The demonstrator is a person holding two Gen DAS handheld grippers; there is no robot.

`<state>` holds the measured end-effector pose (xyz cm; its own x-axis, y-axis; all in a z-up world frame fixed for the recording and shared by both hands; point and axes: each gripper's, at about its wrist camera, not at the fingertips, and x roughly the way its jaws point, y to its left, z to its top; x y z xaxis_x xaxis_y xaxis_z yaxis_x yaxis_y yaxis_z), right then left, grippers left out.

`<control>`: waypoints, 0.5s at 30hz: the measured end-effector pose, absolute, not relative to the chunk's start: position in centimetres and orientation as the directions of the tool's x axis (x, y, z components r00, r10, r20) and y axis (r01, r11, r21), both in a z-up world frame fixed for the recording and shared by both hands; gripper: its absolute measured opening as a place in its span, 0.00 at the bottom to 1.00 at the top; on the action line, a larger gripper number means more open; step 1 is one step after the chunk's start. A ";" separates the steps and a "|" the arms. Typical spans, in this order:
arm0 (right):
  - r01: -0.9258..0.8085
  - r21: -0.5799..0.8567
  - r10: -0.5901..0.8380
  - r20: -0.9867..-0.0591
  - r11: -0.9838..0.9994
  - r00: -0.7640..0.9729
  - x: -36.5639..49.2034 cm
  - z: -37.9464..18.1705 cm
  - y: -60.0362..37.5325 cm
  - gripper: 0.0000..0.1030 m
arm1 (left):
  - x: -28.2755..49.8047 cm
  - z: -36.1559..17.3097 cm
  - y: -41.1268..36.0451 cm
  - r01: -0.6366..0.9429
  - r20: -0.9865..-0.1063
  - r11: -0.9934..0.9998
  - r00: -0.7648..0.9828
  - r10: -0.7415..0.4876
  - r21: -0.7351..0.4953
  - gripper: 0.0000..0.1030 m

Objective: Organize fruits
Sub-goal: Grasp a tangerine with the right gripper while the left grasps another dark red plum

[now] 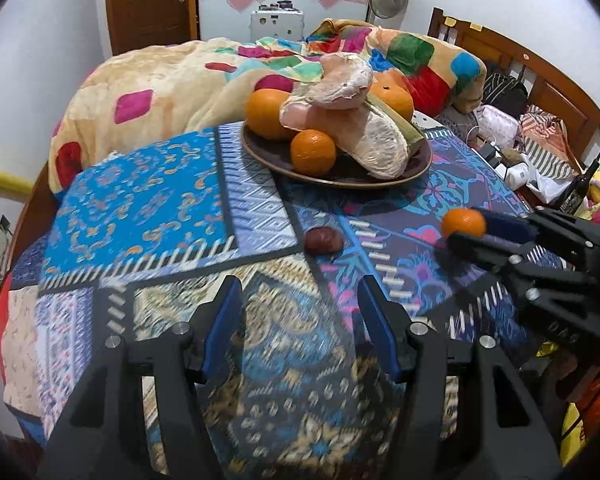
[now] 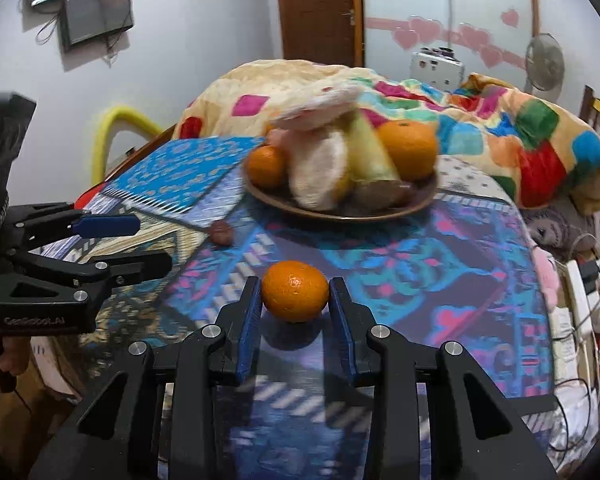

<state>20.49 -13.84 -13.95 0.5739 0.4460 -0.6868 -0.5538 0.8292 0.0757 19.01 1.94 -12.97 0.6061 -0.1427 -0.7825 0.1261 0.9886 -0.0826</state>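
Fruit-gathering is at the pickup step: the right gripper (image 2: 296,312) brackets a loose mandarin (image 2: 295,291) that sits on the patterned tablecloth (image 2: 440,264), just short of the brown plate (image 2: 340,212). Its blue pads (image 2: 249,320) stand at either flank of the fruit, very near the skin, but whether they already press on it I cannot tell; a sliver of gap seems to show on each side. The left gripper (image 1: 300,320) hangs with its jaws apart and nothing between them, pointing toward a small dark-red fruit (image 1: 323,240) that lies on the cloth well ahead of its tips and untouched. On the plate the pile is already tall: several oranges (image 1: 313,152) crowd around peeled pomelo segments (image 1: 374,144) stacked on one another. My judgement is that the next move calls for the right jaws to pinch the mandarin firmly but gently, since it is round and may roll away, then lift and carry it to a free patch near the plate's front rim. Setting it down against the leaning segments could topple the stack.
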 end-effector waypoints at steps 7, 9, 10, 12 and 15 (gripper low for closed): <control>-0.502 0.070 0.407 -0.686 0.862 0.603 22.0 -13.8 -16.6 0.30 | 21.7 -13.9 0.4 0.148 -0.807 0.984 0.568 -0.163 -0.095 0.41; -0.496 0.075 0.404 -0.688 0.865 0.602 22.3 -14.0 -17.2 0.30 | 22.1 -14.2 0.0 0.145 -0.810 0.986 0.569 -0.146 -0.076 0.39; -0.494 0.074 0.403 -0.689 0.866 0.603 22.3 -14.0 -17.4 0.30 | 22.2 -14.2 -0.1 0.141 -0.808 0.988 0.573 -0.138 -0.068 0.37; -0.493 0.068 0.398 -0.689 0.867 0.605 22.4 -14.1 -17.5 0.30 | 22.5 -14.2 -0.1 0.135 -0.807 0.989 0.576 -0.130 -0.063 0.29; -0.496 0.068 0.400 -0.688 0.866 0.605 22.5 -14.2 -17.6 0.30 | 22.7 -14.2 0.0 0.144 -0.804 0.987 0.578 -0.139 -0.067 0.19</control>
<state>22.48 -17.64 -14.21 0.6053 0.4003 -0.6880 -0.4957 0.8659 0.0676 22.68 -0.03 -14.19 0.5778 -0.1389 -0.8043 0.1435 0.9874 -0.0674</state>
